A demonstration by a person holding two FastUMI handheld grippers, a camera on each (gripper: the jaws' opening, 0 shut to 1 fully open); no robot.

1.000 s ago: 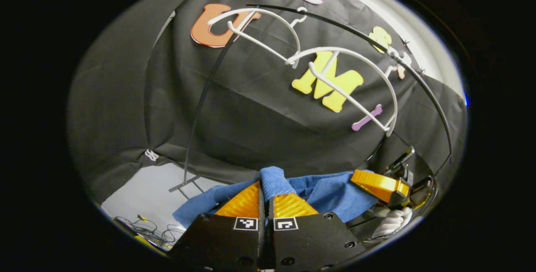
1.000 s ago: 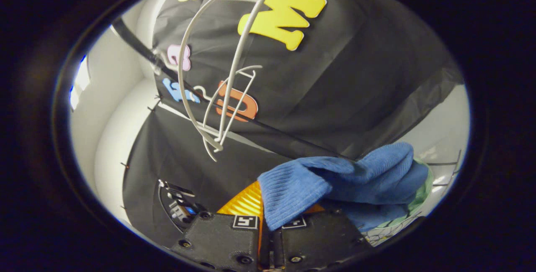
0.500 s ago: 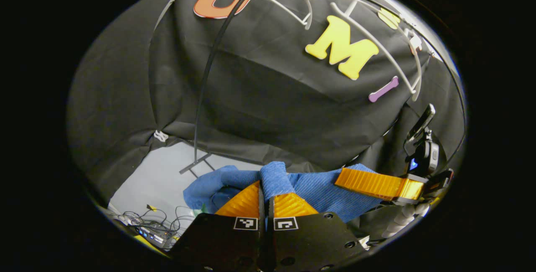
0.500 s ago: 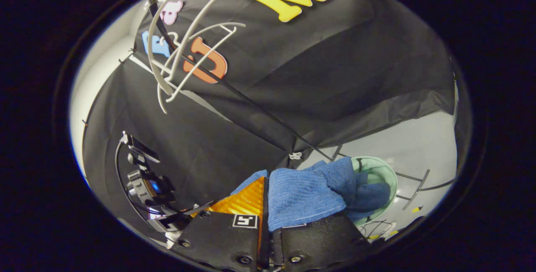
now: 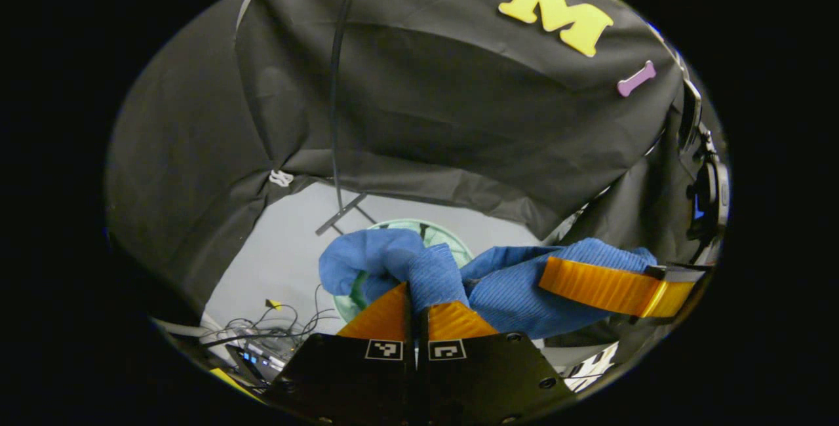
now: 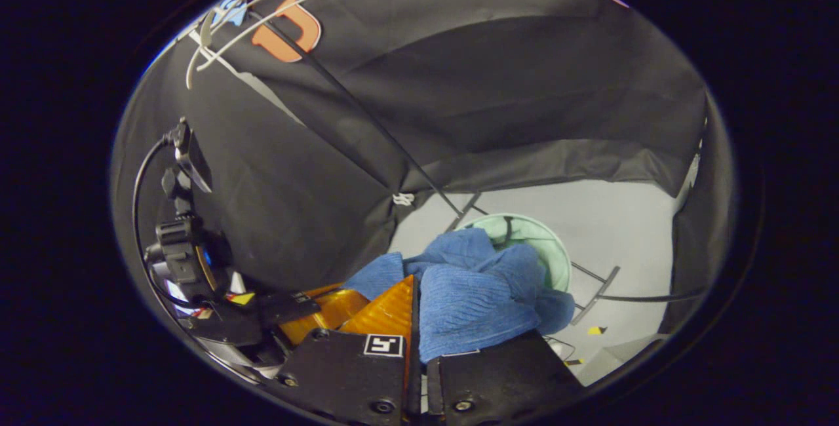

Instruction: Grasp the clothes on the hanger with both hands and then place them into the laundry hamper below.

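garment (image 5: 518,288) between both tongs | above hamper (image 6: 547,246), seemingly not inside | hamper on floor (image 6: 629,216)

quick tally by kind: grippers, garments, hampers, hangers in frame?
grippers: 2 (left gripper, right gripper)
blue garment: 1
green hamper: 1
white hangers: 2, as far as I can tell
Total: 6

Ribbed blue knit garment (image 5: 518,291); pale green laundry hamper (image 6: 554,249); white hangers (image 6: 262,6); light grey floor (image 5: 288,262); black rack pole (image 5: 335,118).
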